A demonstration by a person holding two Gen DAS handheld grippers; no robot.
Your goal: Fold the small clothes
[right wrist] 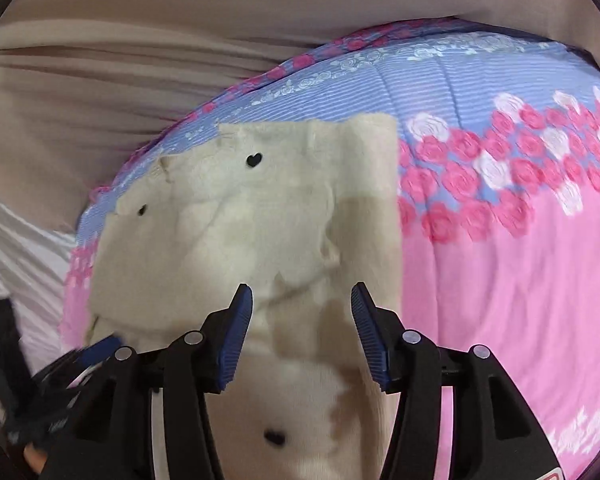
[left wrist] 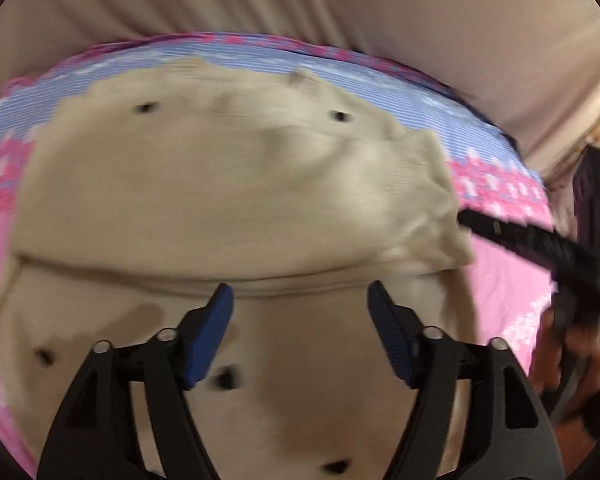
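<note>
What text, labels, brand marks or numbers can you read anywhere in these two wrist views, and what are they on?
None can be read.
Bedspread: white marks near its lower right edge could be lettering or pattern; too blurred to tell.
Right gripper: a red-outlined mark on its body at the frame's bottom right corner, cut off, unreadable.
Cream garment: only small black heart shapes, no lettering.

1 cream garment [right wrist: 236, 216] w/ small black hearts, 1 floral bedsheet [right wrist: 500, 280], 2 hand-held grippers.
</note>
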